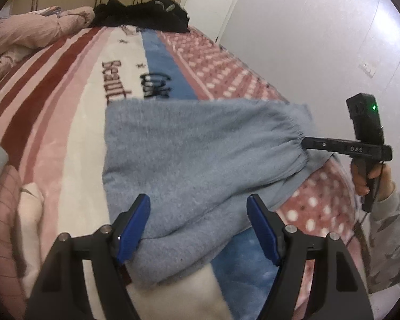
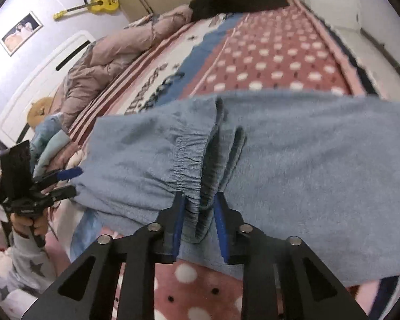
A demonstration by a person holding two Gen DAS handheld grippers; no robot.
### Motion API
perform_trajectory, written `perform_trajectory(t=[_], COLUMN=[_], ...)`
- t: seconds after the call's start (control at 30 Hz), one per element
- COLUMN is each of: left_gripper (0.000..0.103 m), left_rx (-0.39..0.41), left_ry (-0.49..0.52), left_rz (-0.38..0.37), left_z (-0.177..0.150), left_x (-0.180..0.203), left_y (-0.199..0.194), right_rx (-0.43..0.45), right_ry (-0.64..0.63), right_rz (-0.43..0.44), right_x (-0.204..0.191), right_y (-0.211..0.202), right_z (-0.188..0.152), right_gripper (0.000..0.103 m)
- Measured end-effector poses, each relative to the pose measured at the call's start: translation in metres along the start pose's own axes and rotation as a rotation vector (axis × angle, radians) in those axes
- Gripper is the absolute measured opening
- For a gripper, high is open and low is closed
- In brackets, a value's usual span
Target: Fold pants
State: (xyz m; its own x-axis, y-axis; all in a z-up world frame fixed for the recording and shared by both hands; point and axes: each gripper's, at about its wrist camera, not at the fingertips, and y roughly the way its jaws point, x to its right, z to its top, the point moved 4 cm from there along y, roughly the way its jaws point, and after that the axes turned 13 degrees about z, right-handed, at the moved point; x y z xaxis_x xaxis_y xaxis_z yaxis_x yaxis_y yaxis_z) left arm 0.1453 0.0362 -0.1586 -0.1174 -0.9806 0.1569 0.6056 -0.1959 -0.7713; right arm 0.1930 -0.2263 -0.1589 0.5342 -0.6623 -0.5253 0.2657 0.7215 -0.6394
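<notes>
Light blue fleece pants (image 1: 194, 154) lie spread across the patterned bed blanket (image 1: 66, 85). My left gripper (image 1: 200, 216) is open, its blue pads (image 1: 140, 221) standing wide on either side of the near edge of the pants without pressing on it. In the right wrist view the left gripper (image 2: 69, 182) sits at the left edge of the pants (image 2: 306, 160). My right gripper (image 2: 200, 210) is shut on a bunched elastic band (image 2: 192, 181) of the pants. From the left wrist view, the right gripper (image 1: 306, 144) bites into that gathered end, which is lifted slightly off the bed.
A black clothing heap (image 1: 146, 13) and a rumpled pink quilt (image 1: 26, 32) lie at the far end of the bed. The bed's right edge (image 1: 253, 61) runs along a white wall. Other folded clothes (image 2: 50, 138) lie by the left gripper. A yellow guitar (image 2: 93, 5) hangs on the wall.
</notes>
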Motion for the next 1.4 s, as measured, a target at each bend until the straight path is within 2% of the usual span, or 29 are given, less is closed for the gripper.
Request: perform_trajectory(t=[0.1, 0.17, 0.2, 0.3, 0.33, 0.4, 0.47, 0.53, 0.6, 0.7, 0.77, 0.8, 0.87, 0.9, 1.07, 1.1, 1.17, 1.23, 1.27, 1.33, 1.4], left_gripper=[0.074, 0.074, 0.074, 0.074, 0.074, 0.074, 0.074, 0.074, 0.074, 0.075, 0.08, 0.08, 0.08, 0.08, 0.08, 0.08, 0.08, 0.08, 0.08, 0.08, 0.08], left_rx=[0.064, 0.068, 0.055, -0.019, -0.051, -0.047, -0.03, -0.02, 0.02, 0.074, 0.107, 0.124, 0.133, 0.136, 0.143, 0.146, 0.148, 0.147, 0.147, 0.149, 0.154], left_ry=[-0.031, -0.051, -0.057, -0.068, -0.072, -0.047, -0.016, -0.003, -0.003, -0.031, -0.06, -0.075, -0.089, -0.099, -0.123, -0.12, -0.122, -0.131, -0.135, -0.141, -0.144], left_rz=[-0.016, -0.017, -0.017, -0.012, 0.001, 0.024, 0.05, 0.069, 0.075, 0.066, 0.061, 0.063, 0.066, 0.067, 0.063, 0.07, 0.074, 0.074, 0.075, 0.076, 0.075], left_z=[0.012, 0.016, 0.016, 0.007, 0.002, -0.006, -0.006, -0.003, 0.003, 0.008, 0.014, 0.017, 0.022, 0.023, 0.022, 0.022, 0.021, 0.021, 0.021, 0.022, 0.022], left_x=[-0.002, -0.002, -0.001, -0.001, -0.002, 0.0, 0.004, 0.006, 0.006, 0.003, -0.001, -0.003, -0.005, -0.006, -0.008, -0.009, -0.01, -0.013, -0.014, -0.016, -0.017], left_y=[-0.016, -0.014, -0.009, 0.018, 0.029, 0.039, 0.034, 0.025, 0.012, -0.004, -0.01, -0.014, -0.015, -0.016, -0.023, -0.024, -0.026, -0.027, -0.026, -0.026, -0.027], right_rx=[0.069, 0.059, 0.041, -0.05, -0.078, -0.037, 0.016, 0.103, 0.217, 0.296, 0.326, 0.34, 0.396, 0.426, 0.528, 0.545, 0.577, 0.585, 0.591, 0.589, 0.585], right_ry=[-0.054, -0.087, -0.098, -0.07, -0.042, -0.03, 0.019, 0.103, 0.186, 0.342, 0.462, 0.496, 0.534, 0.551, 0.573, 0.589, 0.617, 0.637, 0.657, 0.659, 0.619], right_rz=[0.06, 0.139, 0.158, 0.096, 0.081, 0.09, 0.12, 0.17, 0.17, 0.102, 0.059, 0.05, 0.11, 0.103, -0.048, -0.067, -0.12, -0.149, -0.167, -0.207, -0.263], right_x=[-0.024, -0.042, -0.048, -0.042, -0.035, -0.028, -0.029, -0.027, -0.015, 0.018, 0.049, 0.061, 0.079, 0.087, 0.124, 0.129, 0.139, 0.146, 0.152, 0.157, 0.149], right_y=[-0.008, 0.003, 0.012, 0.05, 0.063, 0.068, 0.052, 0.025, -0.013, -0.057, -0.076, -0.082, -0.089, -0.092, -0.088, -0.087, -0.086, -0.085, -0.085, -0.085, -0.089], right_z=[0.012, 0.016, 0.014, 0.001, -0.006, -0.017, -0.022, -0.026, -0.037, -0.064, -0.085, -0.091, -0.094, -0.091, -0.056, -0.052, -0.038, -0.03, -0.029, -0.026, -0.025], right_gripper=[0.019, 0.019, 0.023, 0.039, 0.039, 0.039, 0.041, 0.063, 0.077, 0.077, 0.079, 0.077, 0.076, 0.076, 0.076, 0.073, 0.064, 0.043, 0.038, 0.011, 0.007])
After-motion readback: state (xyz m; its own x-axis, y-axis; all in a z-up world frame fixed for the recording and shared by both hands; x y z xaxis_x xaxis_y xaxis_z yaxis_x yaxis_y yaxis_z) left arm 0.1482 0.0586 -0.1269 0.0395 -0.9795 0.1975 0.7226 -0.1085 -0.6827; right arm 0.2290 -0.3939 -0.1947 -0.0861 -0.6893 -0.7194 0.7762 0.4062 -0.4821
